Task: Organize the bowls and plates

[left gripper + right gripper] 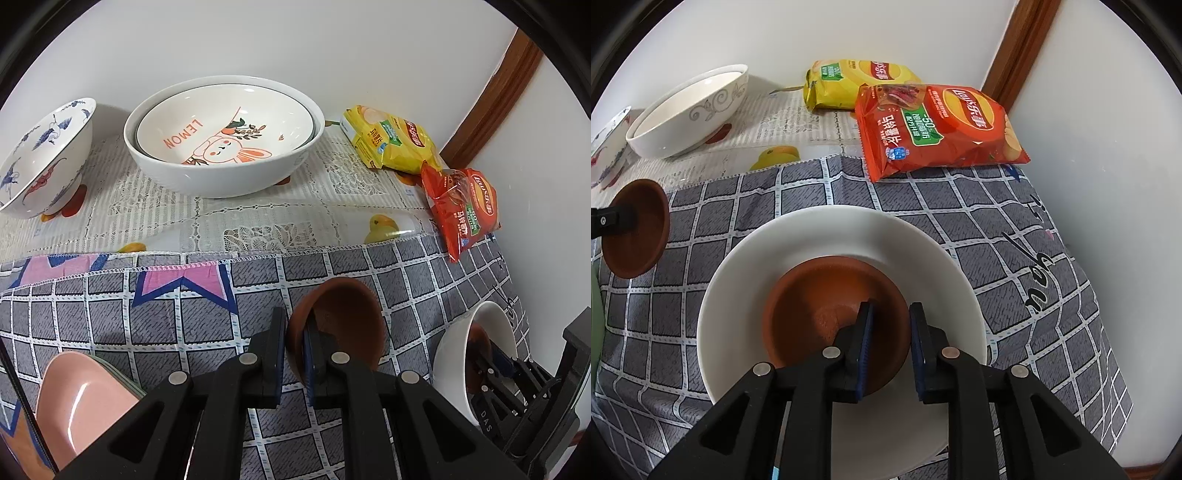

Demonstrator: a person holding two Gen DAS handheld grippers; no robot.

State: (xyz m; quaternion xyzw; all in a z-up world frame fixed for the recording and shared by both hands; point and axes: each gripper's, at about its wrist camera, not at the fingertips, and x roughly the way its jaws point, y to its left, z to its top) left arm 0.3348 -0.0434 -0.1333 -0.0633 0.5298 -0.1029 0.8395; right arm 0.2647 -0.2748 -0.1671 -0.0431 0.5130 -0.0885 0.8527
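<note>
In the left wrist view my left gripper [294, 321] is shut on the rim of a small brown bowl [343, 314], which it holds tilted above the grey checked cloth [147, 314]. The same bowl [639, 236] shows at the left edge of the right wrist view. A white bowl [849, 236] sits on the cloth with a second brown dish [812, 306] inside it. My right gripper [892, 332] reaches into that white bowl. Its jaws straddle the brown dish's right rim with a gap on both sides, so the pads do not press on it.
At the back stand a large white bowl [221, 173] holding a rabbit-print plate [229, 125] and a blue-patterned bowl [40, 155]. A pink plate [81, 398] lies front left. A yellow chip bag [857, 81] and a red one [938, 129] lie by the wall on the right.
</note>
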